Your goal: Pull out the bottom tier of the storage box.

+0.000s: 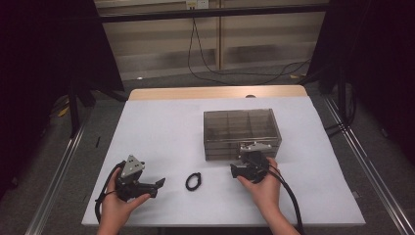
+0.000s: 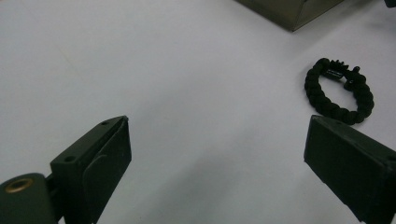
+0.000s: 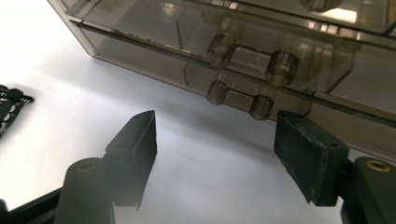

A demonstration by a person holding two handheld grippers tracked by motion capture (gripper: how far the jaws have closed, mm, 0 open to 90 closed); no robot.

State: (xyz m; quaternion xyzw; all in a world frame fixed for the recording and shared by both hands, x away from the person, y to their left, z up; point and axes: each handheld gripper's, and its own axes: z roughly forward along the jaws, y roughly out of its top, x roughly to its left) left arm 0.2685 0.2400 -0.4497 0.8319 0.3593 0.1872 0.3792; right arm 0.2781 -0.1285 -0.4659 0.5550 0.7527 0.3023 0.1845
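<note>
Looking down from the high view, the smoky translucent drawer box (image 1: 242, 133) sits right of centre on the white tabletop (image 1: 161, 132), its front face turned toward the person so the drawers can be reached without leaning over it. The right gripper (image 1: 246, 166) is held at the box's front, at about 6 o'clock from it, which reads as lining up for a pull on a drawer handle. The black paracord bracelet (image 1: 194, 181) lies loose on the tabletop between the two hands, at roughly 8 o'clock from the box, probably waiting to be stowed. The left gripper (image 1: 147, 185) rests low at the bracelet's 9 o'clock, pointed toward it. From the left gripper view, its jaws stand wide apart with nothing between them, and the bracelet (image 2: 339, 90) lies ahead at about 2 o'clock, clear of the jaws, with a corner of the box (image 2: 292, 11) beyond; this looks like a ready stance rather than a grasp. From the right gripper view, the jaws stand apart and empty, straddling the space just below the lower drawer handle (image 3: 239, 100), a bar on two round posts, with an upper handle (image 3: 252, 58) above it at 12 o'clock. Neither pad touches the handle, so the grip is not yet made. The bracelet's edge (image 3: 9, 109) shows at 9 o'clock.
</note>
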